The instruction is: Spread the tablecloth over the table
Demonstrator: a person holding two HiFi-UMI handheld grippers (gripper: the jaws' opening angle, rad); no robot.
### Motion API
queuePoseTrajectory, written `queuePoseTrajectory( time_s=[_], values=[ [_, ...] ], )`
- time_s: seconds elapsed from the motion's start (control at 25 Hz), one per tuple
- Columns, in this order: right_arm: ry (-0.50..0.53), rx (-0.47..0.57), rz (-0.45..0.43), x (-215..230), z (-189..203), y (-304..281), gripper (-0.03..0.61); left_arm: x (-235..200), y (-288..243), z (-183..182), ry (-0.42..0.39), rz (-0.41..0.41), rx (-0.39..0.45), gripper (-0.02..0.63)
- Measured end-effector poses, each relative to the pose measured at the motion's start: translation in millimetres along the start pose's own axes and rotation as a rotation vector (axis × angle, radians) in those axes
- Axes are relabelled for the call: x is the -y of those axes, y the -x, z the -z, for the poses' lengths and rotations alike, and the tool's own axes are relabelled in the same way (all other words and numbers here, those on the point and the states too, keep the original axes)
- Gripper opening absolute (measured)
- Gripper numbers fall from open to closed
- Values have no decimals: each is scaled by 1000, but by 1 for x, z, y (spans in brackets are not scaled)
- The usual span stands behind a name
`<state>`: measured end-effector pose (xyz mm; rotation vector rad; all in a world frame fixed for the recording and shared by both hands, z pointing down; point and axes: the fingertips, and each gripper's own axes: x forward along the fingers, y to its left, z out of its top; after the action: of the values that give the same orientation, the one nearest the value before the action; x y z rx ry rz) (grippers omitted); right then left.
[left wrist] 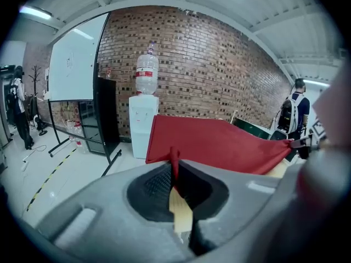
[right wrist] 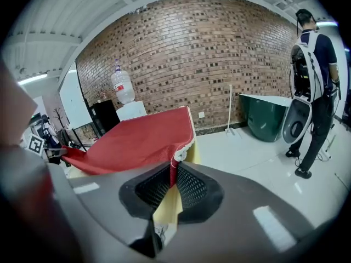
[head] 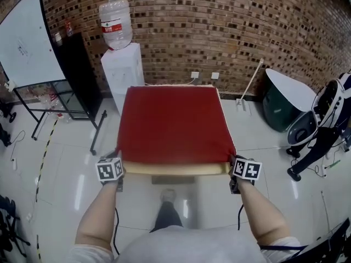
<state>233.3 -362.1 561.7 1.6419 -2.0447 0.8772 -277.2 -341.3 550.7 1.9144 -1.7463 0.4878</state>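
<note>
At the near edge of the red tablecloth (head: pixel 173 122), you have both grippers clamped on its corners. Your left gripper (head: pixel 118 163) pinches the left corner, with the red face and cream lining squeezed between its closed jaws. Your right gripper (head: pixel 232 166) grips the right corner the same way. The cloth stretches out over the table, hiding it, in front of the water dispenser (head: pixel 122 64) by the brick wall (head: pixel 219 26).
</note>
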Motion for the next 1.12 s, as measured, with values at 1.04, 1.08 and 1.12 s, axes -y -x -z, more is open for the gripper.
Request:
queuePoseTrajectory(
  time_s=[1.04, 1.08, 1.12],
  values=[
    [71, -93, 133, 31, 70, -2, 114, -20, 23, 80, 130, -40, -67, 103],
    [72, -95, 138, 33, 71, -1, 114, -22, 24, 81, 131, -46, -68, 109],
    [75, -99, 142, 34, 72, 0, 115, -26, 27, 83, 133, -53, -69, 112]
  ],
)
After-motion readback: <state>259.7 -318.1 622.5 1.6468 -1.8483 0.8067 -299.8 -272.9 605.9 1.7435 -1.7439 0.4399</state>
